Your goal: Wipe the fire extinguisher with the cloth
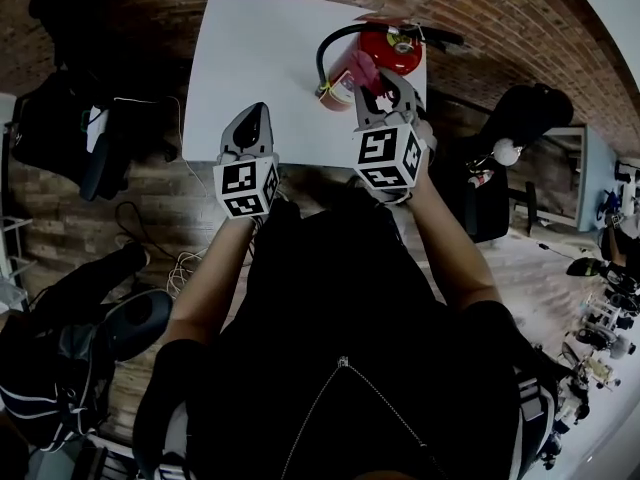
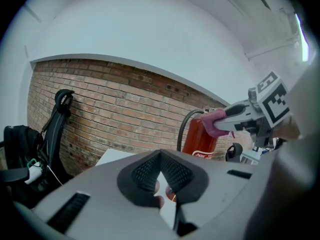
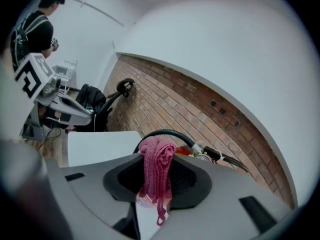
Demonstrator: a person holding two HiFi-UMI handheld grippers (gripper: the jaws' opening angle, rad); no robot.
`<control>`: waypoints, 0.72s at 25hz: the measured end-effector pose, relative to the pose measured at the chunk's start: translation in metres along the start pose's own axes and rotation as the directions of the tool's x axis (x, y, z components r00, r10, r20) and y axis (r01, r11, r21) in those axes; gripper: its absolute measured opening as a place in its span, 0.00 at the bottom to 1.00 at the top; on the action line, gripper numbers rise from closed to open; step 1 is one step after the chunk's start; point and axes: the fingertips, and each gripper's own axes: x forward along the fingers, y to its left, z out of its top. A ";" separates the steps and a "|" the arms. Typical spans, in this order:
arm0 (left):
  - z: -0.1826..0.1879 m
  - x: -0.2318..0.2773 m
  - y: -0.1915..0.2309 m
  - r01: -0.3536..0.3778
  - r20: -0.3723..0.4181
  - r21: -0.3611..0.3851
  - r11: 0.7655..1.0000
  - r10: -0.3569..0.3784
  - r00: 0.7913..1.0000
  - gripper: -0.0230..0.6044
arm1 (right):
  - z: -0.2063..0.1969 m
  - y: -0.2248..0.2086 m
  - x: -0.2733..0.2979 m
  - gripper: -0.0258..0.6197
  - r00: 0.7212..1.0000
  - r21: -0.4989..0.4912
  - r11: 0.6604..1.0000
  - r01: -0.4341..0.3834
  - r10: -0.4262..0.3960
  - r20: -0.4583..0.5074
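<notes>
A red fire extinguisher with a black hose stands at the far right of the white table. My right gripper is shut on a pink knitted cloth, held just in front of the extinguisher's near side. In the right gripper view the cloth hangs pinched between the jaws, with the hose and valve behind it. My left gripper hovers shut and empty over the table's near edge, left of the extinguisher. From the left gripper view, the right gripper holds the cloth against the extinguisher's top.
A brick wall runs behind the table. Black bags and cables lie on the wooden floor to the left. A black chair stands at the right. A person stands far off.
</notes>
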 end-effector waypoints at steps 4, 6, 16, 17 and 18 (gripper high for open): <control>0.013 -0.001 -0.020 0.001 0.036 0.029 1.000 -0.002 0.999 0.05 | 0.007 -0.011 -0.023 0.23 0.990 0.093 0.994 -0.060 0.047 0.130; 0.022 -0.005 -0.033 -0.001 0.059 0.051 0.999 -0.002 0.998 0.05 | 0.010 -0.018 -0.037 0.23 0.975 0.146 0.984 -0.104 0.072 0.211; 0.062 -0.015 -0.122 -0.050 0.178 0.128 0.991 0.026 0.984 0.05 | -0.036 -0.078 -0.088 0.23 0.884 0.306 0.896 -0.323 0.171 0.435; 0.064 -0.016 -0.134 -0.057 0.189 0.130 0.990 0.032 0.982 0.05 | -0.044 -0.085 -0.094 0.23 0.876 0.306 0.889 -0.341 0.182 0.447; 0.066 -0.018 -0.147 -0.064 0.199 0.132 0.989 0.036 0.979 0.05 | -0.053 -0.091 -0.100 0.23 0.865 0.308 0.879 -0.364 0.197 0.461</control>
